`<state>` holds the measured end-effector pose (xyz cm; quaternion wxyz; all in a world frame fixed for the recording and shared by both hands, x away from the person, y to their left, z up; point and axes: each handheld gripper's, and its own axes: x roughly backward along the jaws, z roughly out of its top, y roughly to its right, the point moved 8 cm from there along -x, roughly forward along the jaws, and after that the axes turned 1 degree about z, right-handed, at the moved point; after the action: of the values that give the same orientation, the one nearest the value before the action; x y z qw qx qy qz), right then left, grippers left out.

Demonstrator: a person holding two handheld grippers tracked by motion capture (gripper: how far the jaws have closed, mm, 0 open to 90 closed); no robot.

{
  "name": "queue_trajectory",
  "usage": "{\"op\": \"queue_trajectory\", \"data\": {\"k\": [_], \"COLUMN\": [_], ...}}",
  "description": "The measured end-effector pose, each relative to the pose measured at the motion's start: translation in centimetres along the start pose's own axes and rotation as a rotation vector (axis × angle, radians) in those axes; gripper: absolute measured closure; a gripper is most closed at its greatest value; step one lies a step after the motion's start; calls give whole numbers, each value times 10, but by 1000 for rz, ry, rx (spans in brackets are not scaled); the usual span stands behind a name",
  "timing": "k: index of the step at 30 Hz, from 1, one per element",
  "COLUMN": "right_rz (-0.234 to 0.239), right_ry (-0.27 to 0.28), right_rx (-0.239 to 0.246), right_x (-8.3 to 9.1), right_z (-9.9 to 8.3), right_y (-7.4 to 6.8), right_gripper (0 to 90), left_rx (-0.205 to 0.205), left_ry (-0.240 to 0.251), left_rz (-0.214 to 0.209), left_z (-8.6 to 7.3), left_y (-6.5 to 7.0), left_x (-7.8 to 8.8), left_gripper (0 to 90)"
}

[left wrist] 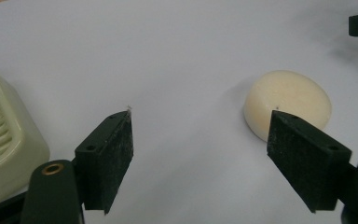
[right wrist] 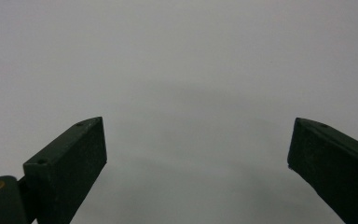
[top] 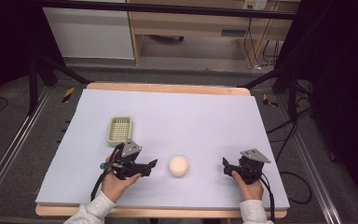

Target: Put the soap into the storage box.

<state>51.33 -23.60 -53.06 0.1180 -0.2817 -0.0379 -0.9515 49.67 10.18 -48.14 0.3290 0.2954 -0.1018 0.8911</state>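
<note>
Two grippers parked low, jaws wide and empty: left gripper (top: 152, 167) angled toward cream puck (top: 178, 165) mid-table, probably lining up a grab; right gripper (top: 225, 165) idling opposite. Green basket (top: 120, 129) behind, likely destination.

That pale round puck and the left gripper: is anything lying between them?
No. In the high view only bare white tabletop separates the left gripper from the cream puck; the left gripper view shows the same.
</note>
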Motion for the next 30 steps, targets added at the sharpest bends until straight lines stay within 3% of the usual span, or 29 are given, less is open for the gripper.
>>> {"op": "queue_trajectory", "data": {"k": [30], "right_rz": [7], "right_ry": [2], "right_rx": [-7], "right_x": [0], "right_z": [0], "right_y": [0], "right_gripper": [49], "left_rx": [-48], "left_ry": [-21], "left_rz": [-62], "left_z": [20], "left_y": [34], "left_x": [-25], "left_gripper": [211]}}
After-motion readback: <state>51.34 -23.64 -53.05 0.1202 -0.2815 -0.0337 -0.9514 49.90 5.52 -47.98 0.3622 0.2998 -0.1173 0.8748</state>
